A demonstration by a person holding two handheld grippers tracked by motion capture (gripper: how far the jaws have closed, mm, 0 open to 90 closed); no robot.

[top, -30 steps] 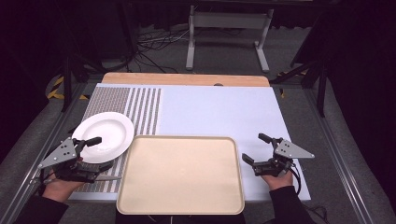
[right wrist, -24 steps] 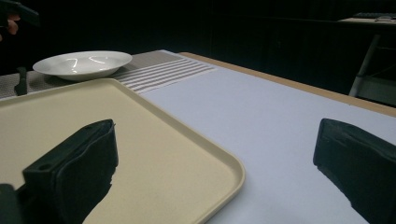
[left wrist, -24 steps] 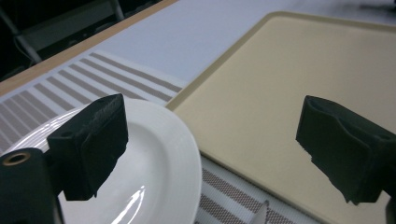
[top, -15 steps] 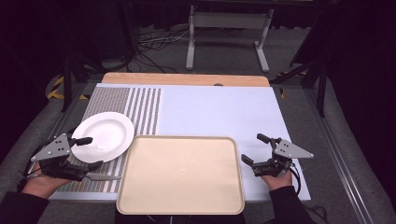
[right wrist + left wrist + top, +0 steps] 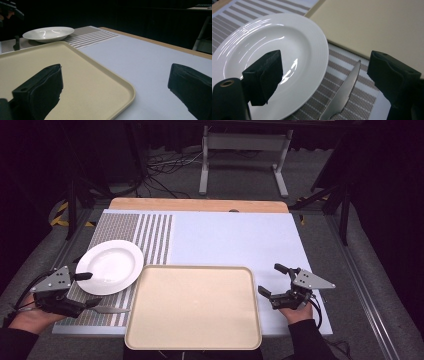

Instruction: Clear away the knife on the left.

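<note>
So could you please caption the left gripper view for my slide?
Open left gripper above a white plate and knife.

Table (image 5: 240,232) — striped mat (image 5: 150,227), beige tray (image 5: 195,307) on top

both grippers (image 5: 85,290) (image 5: 273,281) were black with grey three-cornered plates and trailing black cables; sleeves were dark.

Plate (image 5: 109,266), knife (image 5: 342,96), tray (image 5: 194,305), striped mat (image 5: 152,232)
</note>
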